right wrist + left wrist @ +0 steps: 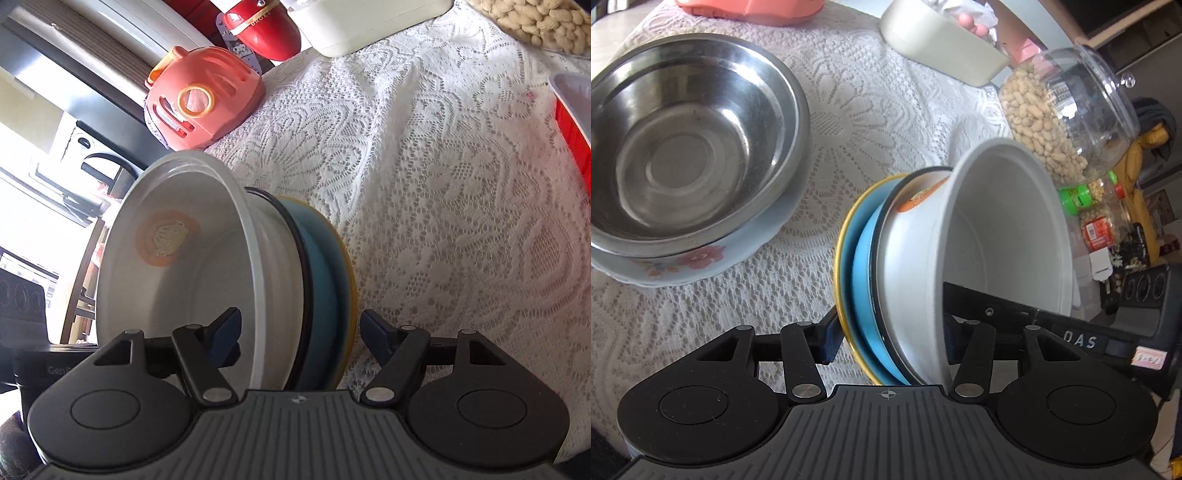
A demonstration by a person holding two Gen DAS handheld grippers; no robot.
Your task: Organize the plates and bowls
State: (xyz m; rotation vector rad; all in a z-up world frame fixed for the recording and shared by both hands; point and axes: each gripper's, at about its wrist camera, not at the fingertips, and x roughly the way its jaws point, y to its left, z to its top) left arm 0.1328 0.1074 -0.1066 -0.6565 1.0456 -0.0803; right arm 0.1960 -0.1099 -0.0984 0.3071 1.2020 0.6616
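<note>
Gripping the nested stack from opposite sides, the left gripper [892, 341] and the right gripper [301, 338] carry it tipped nearly on edge above the lace-covered worktop [849, 110]: a white bowl [1004, 236] sits in a black-rimmed dish [886, 258], which sits in a blue plate [862, 266] with a yellow rim. In the left wrist view both fingers [829, 341] look pressed on the stack, so that gripper is grasping it. In the right wrist view the near finger reaches inside the white bowl, but a gap shows between the other finger and the yellow rim, so I cannot tell whether that side truly clamps. Nothing visibly locks the pieces together, so the main risk, as I judge it, is the white bowl sliding out of the tilted stack, or the plates slipping apart if the two hands roll unevenly. To the left, the steel bowl [690, 140] rests on a floral plate [701, 258], well apart. On the far right, the peanut jar [1071, 110] stands near the white bowl's rim, so a swing that way could knock it. Bare lace lies between the stack and the steel bowl, the safest room for lowering.
</note>
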